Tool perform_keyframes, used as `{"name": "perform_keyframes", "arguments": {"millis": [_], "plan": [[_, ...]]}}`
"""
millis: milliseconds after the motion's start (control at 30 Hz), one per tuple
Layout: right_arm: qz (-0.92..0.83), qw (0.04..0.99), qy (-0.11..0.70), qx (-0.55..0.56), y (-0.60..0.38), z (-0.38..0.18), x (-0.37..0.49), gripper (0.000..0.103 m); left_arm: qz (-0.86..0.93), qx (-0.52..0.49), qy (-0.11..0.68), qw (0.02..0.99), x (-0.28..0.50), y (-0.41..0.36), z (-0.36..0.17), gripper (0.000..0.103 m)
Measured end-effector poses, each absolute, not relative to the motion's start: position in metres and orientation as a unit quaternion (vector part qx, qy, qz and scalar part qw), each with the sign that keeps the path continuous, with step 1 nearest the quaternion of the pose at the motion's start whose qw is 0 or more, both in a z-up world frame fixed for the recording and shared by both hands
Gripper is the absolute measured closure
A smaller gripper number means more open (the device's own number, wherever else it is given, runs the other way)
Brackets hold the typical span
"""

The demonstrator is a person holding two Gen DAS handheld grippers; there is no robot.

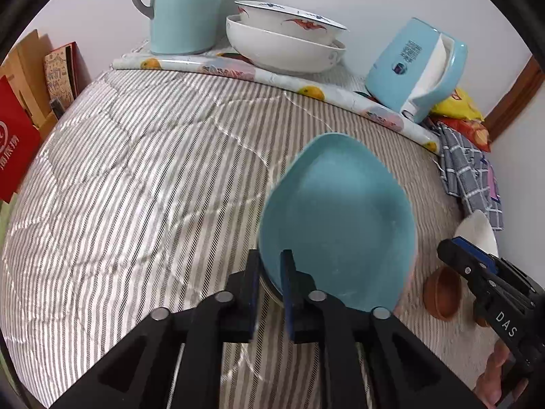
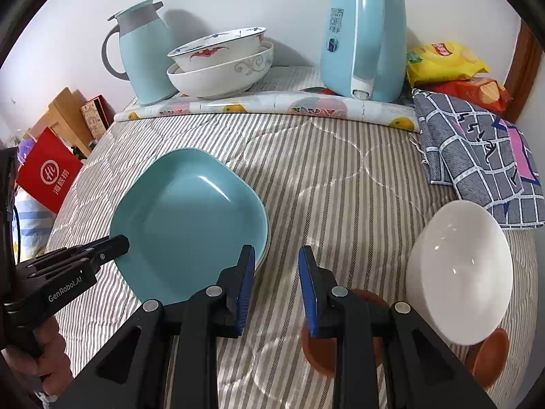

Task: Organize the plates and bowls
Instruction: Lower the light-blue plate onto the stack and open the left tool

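My left gripper (image 1: 270,266) is shut on the near rim of a teal squarish plate (image 1: 337,225), which lies on the striped cloth; the plate (image 2: 190,225) and the left gripper (image 2: 115,243) also show in the right wrist view. My right gripper (image 2: 276,262) is open and empty, just right of the plate. A white bowl (image 2: 460,272) stands at the right, with small brown bowls (image 2: 323,351) beneath and beside it. Two stacked patterned white bowls (image 2: 218,64) sit at the back.
A teal jug (image 2: 143,58) and a blue kettle (image 2: 368,34) flank the stacked bowls on a fruit-print mat (image 2: 272,105). Snack bags (image 2: 442,64) and a checked cloth (image 2: 477,156) lie at the right. A red bag (image 2: 47,170) and boxes stand beyond the left edge.
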State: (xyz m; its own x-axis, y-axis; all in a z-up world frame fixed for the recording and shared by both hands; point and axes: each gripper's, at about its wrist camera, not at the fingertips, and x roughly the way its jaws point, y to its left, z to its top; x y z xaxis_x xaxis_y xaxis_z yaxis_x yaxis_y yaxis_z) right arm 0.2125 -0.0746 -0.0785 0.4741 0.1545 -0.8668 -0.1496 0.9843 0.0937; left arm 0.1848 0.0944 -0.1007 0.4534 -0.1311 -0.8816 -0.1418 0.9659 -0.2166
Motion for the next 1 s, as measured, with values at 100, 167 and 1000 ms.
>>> {"name": "perform_keyframes", "arguments": {"millis": [100,167,1000], "plan": [[0.089,0.860,0.502,0.000,-0.075,-0.075,0.206,0.076,0.006,-0.132,0.513,0.848,0.178,0.093,-0.094,0.059],[0.089,0.862,0.499,0.001,-0.077,-0.071,0.201,0.076,0.005,-0.125,0.503,0.855,0.174,0.090,-0.088,0.059],[-0.043,0.907,0.416,0.041,-0.204,-0.009,0.102,0.045,-0.105,-0.110,0.451,0.879,0.147,-0.011,-0.036,0.059]]}}
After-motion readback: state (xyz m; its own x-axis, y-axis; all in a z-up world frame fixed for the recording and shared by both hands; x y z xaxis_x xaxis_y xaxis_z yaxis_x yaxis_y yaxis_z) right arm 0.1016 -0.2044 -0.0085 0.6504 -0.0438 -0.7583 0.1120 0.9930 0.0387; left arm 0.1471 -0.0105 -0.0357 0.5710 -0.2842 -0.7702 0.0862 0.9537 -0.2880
